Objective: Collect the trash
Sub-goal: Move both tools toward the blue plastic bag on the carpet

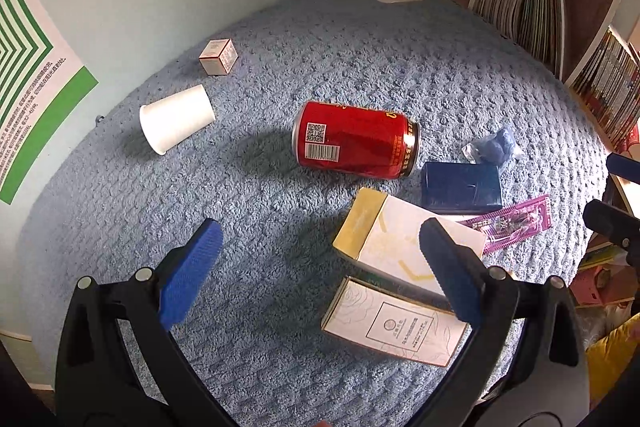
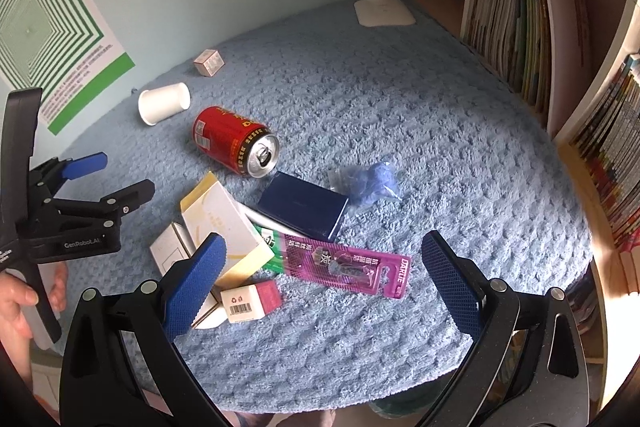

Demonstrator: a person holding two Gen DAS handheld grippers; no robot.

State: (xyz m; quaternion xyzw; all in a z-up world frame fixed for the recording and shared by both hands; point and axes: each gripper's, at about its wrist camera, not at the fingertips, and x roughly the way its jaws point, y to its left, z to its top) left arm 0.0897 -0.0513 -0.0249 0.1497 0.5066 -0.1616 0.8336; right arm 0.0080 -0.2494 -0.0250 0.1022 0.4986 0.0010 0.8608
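Both the left hand-held gripper [image 1: 320, 259] and the right hand-held gripper [image 2: 324, 267] gaped wide, holding nothing, above the counter [image 2: 440, 131] beside the red can [image 1: 356, 139].

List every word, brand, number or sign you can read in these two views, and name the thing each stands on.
"DARLIE": purple blister pack.
"GenRobot.AI": body of the left gripper.
Recycling sign and barcode, digits too small: pink-and-white box.
QR code and barcode, gold characters blurred: red can.
Poster small print: unreadable.
Rose-patterned box print: too small.
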